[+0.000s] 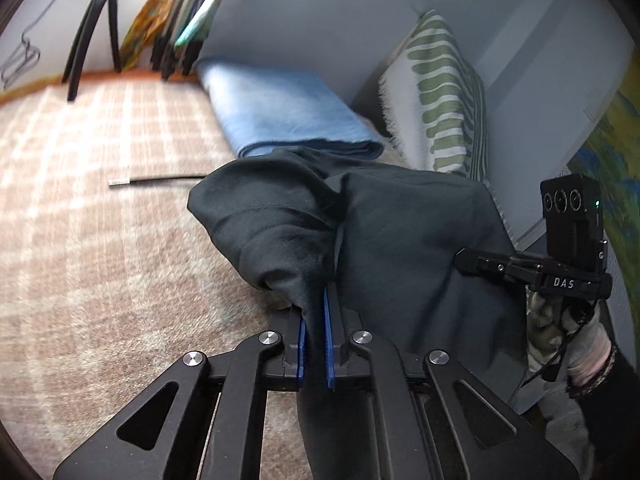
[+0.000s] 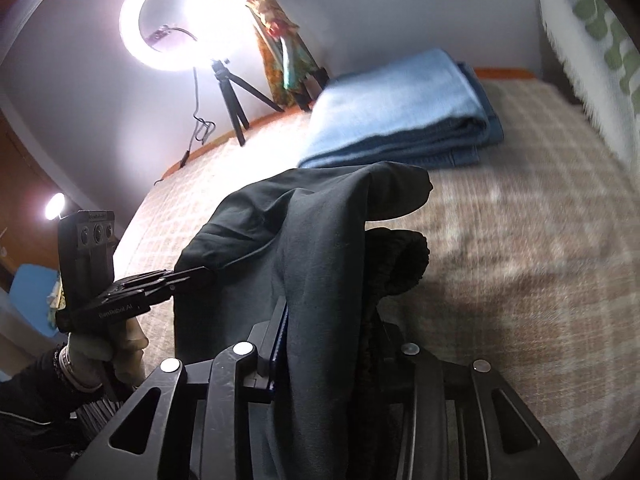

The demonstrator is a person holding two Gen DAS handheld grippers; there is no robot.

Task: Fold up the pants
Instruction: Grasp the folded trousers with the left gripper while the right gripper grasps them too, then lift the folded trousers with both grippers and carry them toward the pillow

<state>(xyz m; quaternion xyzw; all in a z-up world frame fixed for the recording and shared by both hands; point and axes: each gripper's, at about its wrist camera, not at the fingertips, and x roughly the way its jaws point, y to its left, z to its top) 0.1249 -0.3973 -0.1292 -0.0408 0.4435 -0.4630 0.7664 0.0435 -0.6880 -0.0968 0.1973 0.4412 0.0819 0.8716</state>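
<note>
Dark green-black pants (image 1: 380, 232) hang bunched above the checked bedspread (image 1: 100, 220), held up between both grippers. In the left wrist view my left gripper (image 1: 316, 308) is shut on a thin fold of the pants, its blue pads pinching the cloth. My right gripper (image 1: 468, 261) reaches into the pants from the right, held by a gloved hand. In the right wrist view my right gripper (image 2: 332, 320) is shut on a thick bunch of the pants (image 2: 312, 224), whose fuzzy dark lining (image 2: 400, 264) shows. My left gripper (image 2: 200, 270) grips the cloth's left edge.
A folded light-blue garment (image 1: 288, 112) lies just behind the pants. A green-striped pillow (image 1: 440, 100) leans on the wall to the right. A lit ring light on a tripod (image 2: 172, 20) stands at the bed's far edge. A black cable (image 1: 160, 179) lies on the bedspread.
</note>
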